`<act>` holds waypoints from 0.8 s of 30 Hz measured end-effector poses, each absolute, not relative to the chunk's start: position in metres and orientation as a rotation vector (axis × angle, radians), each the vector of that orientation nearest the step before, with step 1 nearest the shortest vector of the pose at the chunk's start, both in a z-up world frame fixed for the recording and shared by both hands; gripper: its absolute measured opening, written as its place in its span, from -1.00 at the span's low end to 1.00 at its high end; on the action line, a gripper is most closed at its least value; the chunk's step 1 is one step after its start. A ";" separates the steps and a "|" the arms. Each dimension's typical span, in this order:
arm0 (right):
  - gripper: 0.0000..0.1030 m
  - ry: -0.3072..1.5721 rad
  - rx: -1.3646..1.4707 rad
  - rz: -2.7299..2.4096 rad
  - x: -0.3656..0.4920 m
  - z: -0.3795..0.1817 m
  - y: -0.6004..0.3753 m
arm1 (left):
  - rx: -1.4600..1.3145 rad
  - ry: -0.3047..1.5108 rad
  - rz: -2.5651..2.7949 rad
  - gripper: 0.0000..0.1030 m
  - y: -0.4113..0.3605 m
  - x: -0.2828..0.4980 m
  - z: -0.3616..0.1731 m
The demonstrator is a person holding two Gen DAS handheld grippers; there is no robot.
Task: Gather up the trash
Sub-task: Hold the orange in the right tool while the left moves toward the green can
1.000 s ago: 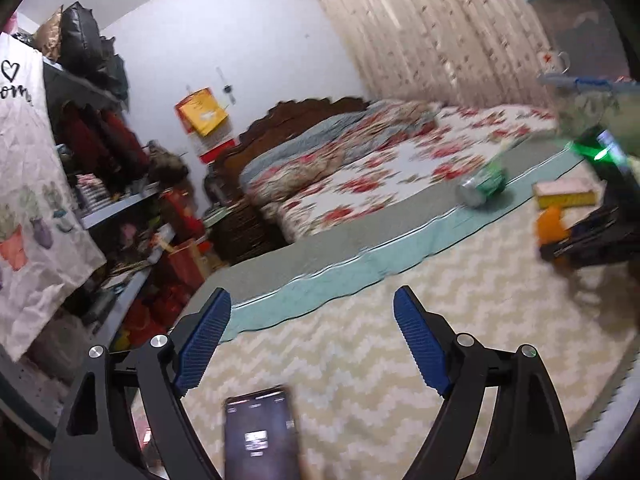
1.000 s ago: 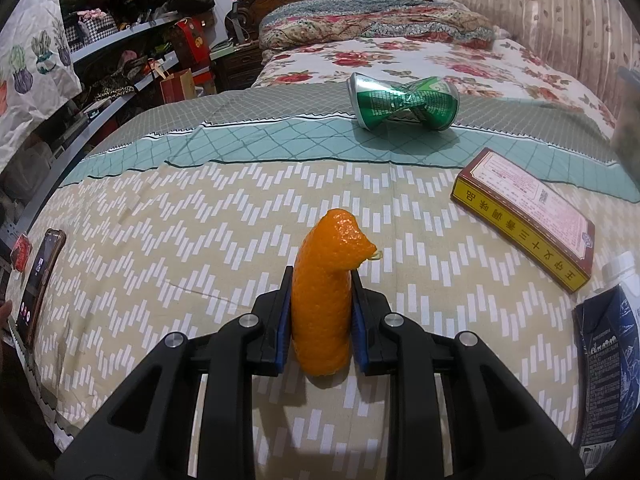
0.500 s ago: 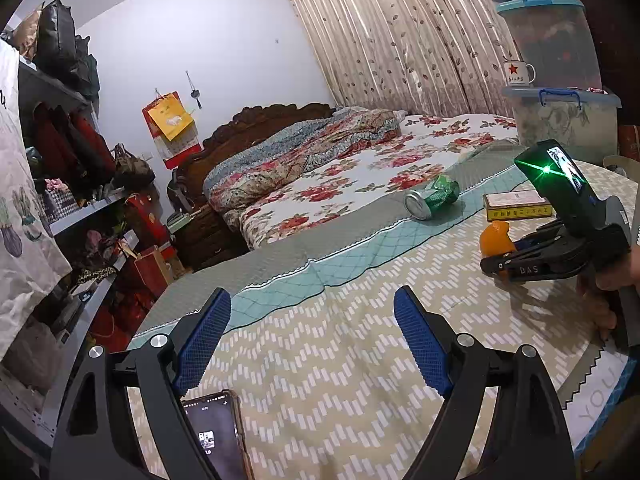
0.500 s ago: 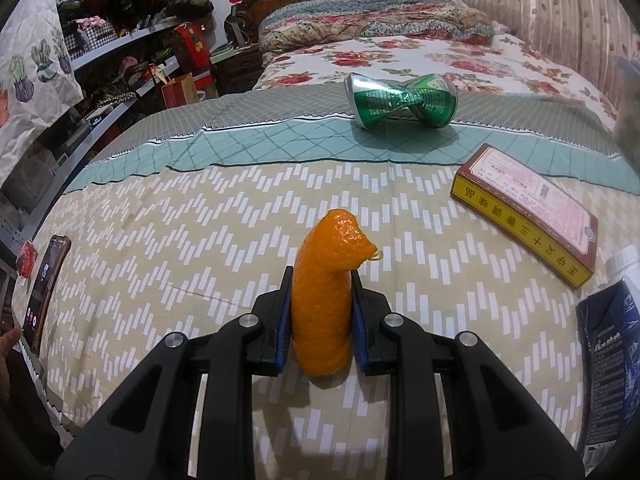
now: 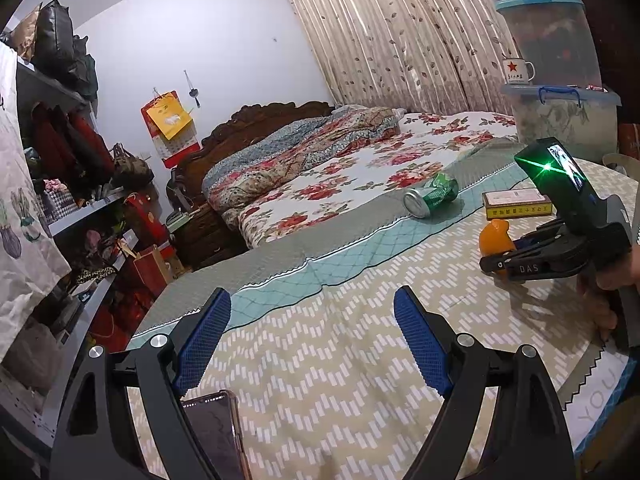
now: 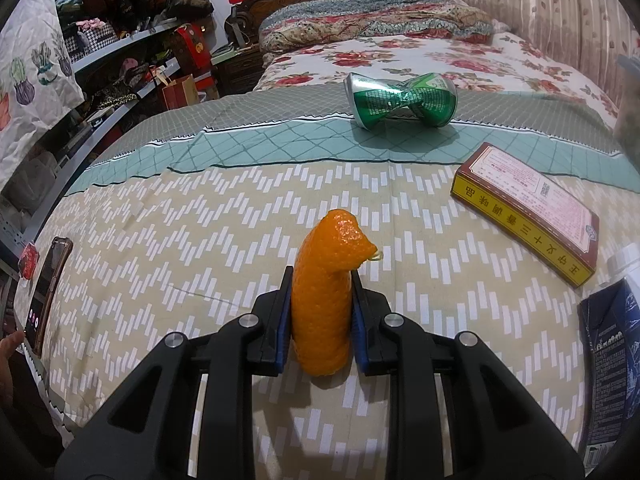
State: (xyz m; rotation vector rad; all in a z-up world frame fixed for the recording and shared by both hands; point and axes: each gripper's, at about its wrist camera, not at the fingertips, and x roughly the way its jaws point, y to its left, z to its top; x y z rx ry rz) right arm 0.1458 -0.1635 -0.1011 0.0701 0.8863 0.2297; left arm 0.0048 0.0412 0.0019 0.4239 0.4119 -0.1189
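Since 1 second ago the left wrist view has steadied and swung, so the right gripper (image 5: 494,258) now sits whole at the right edge instead of blurred and cut off.

Left wrist view: the left gripper (image 5: 312,338) fills the bottom, its 2 blue-padded fingers (image 5: 202,340) spread wide with nothing between them. Below the left finger, at the bottom edge, lies 1 smartphone (image 5: 216,432) on the zigzag-patterned tablecloth (image 5: 320,380). At right, the right gripper, marked "DAS" on its black side, pinches 1 orange peel (image 5: 496,236). Above it, 1 crushed green can (image 5: 430,196) lies on its side, and just right of it 1 yellow-edged box (image 5: 516,204) with Chinese characters too small to read. In the upper right, 1 white mug (image 5: 516,70) with a red star stands on a lidded storage bin (image 5: 560,116). Letters "YOU" show on the cloth's lower right corner.

Right wrist view: the right gripper (image 6: 320,320) is pressed together on the orange peel (image 6: 324,296) at centre, the peel upright and its lower end near the cloth. The crushed green can (image 6: 402,100) is in the upper middle, the box (image 6: 528,208) at right with characters printed along its yellow side, the smartphone (image 6: 48,292) at the left edge, and 1 dark blue carton (image 6: 612,364) at the lower right edge, its print unreadable.
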 end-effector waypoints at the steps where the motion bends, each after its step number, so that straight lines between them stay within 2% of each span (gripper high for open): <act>1: -0.47 0.886 0.070 0.229 0.146 -0.101 -0.163 | 0.424 0.411 -0.119 0.55 0.042 0.005 0.003; 24: -0.48 0.861 0.122 0.310 0.121 -0.091 -0.167 | 0.428 0.454 -0.163 0.55 0.020 0.011 0.004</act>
